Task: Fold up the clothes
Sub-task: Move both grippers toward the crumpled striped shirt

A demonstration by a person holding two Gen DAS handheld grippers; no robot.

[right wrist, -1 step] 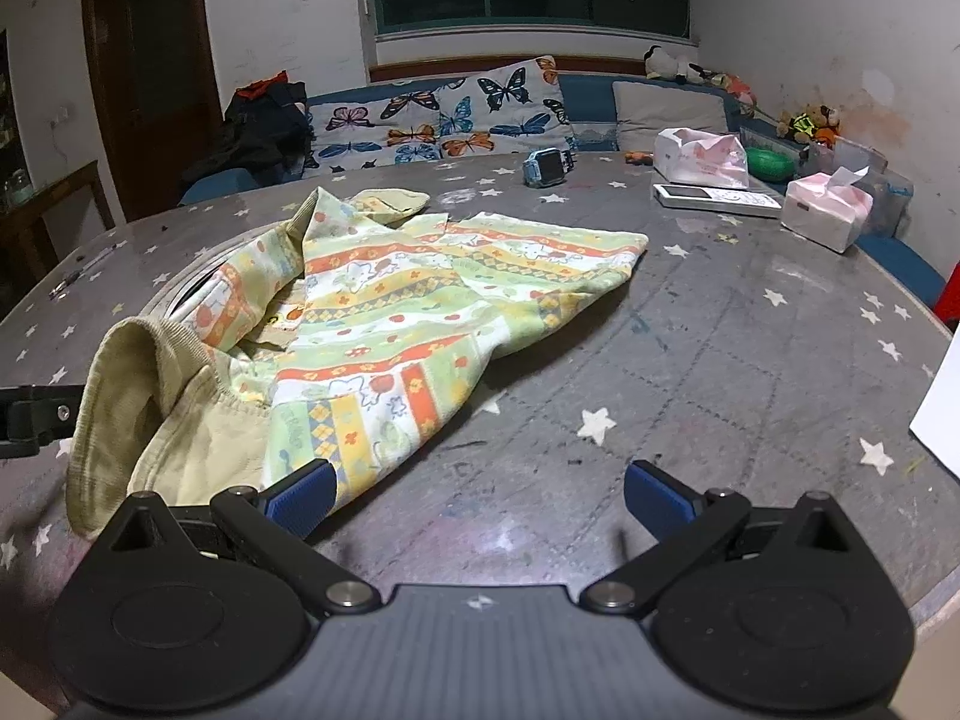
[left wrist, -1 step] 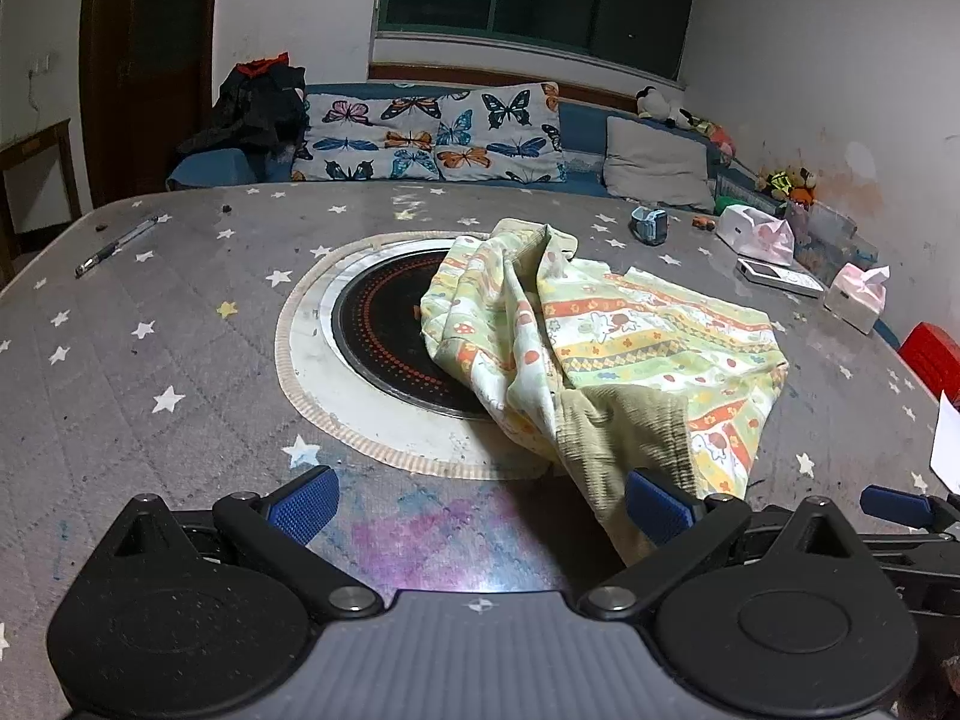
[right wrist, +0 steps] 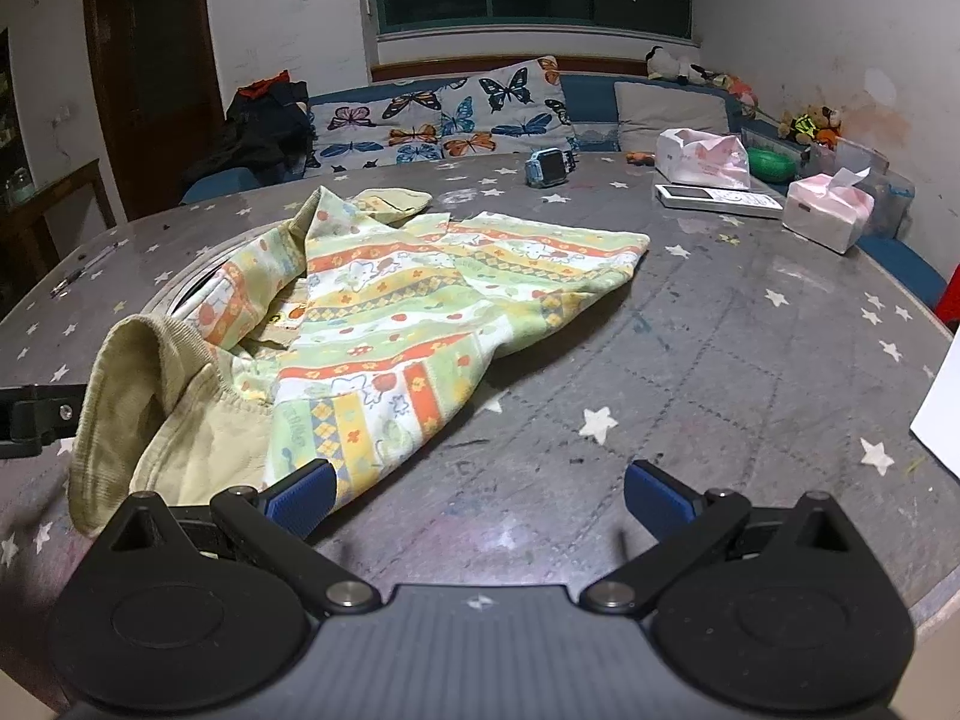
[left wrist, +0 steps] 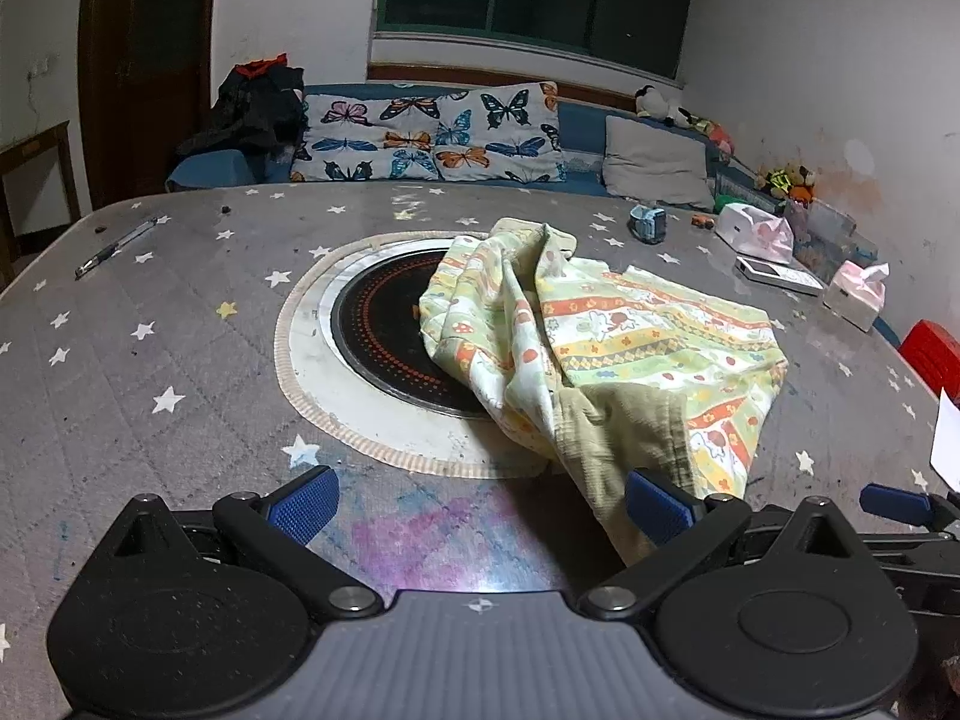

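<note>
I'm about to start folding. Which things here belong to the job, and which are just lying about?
Job:
crumpled pastel printed garment with khaki cuff
open left gripper
open right gripper

Lying about:
blue smartwatch
white remote control
pink tissue box
pen

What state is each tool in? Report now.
Left tool: open, holding nothing.
Right tool: open, holding nothing; crumpled green-and-orange patterned cloth garment lies loose.

Far side of the round cooktop (left wrist: 384, 330) ahead of the left gripper (left wrist: 480, 498) covered by the garment (left wrist: 600, 348), white paper sheet (right wrist: 942, 402) right of the right gripper (right wrist: 480, 495) cut by the frame edge, red object (left wrist: 933, 354) likewise cut off, toys (right wrist: 807, 123) far ahead too small to identify
</note>
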